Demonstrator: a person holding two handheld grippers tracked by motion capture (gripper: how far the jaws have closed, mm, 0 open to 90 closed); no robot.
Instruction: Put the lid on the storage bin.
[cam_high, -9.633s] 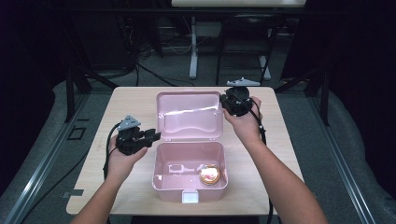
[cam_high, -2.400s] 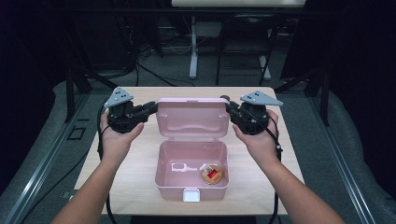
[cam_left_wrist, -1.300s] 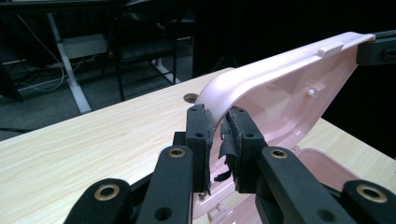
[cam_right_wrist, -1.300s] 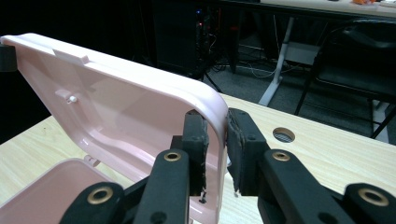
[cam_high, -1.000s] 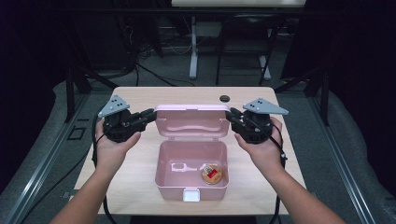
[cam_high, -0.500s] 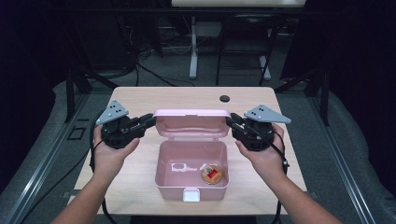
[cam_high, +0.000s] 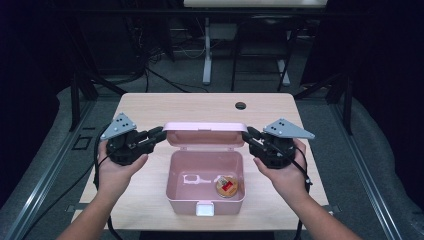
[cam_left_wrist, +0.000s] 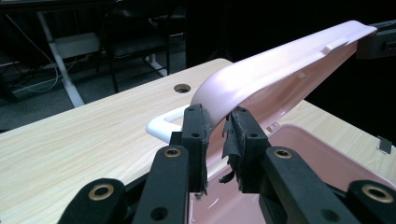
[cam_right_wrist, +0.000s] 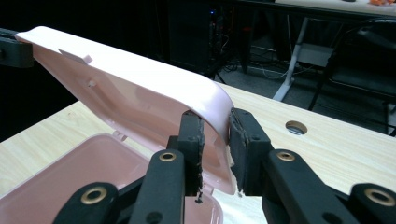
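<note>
Lid (cam_high: 205, 134) of the pink lunch box (cam_high: 205, 192) stood half raised over the open base, mid-table on the wooden table (cam_high: 150, 107). Left gripper (cam_high: 159, 135) pinched the lid's left corner, narrow jaws around the rim and just easing apart; pads (cam_left_wrist: 195, 128) were still touching plastic. Right gripper (cam_high: 248, 135) matched it, clamped on the opposite corner. Inside the base lay a small round snack (cam_high: 226, 186) and a white utensil (cam_high: 194, 178)
</note>
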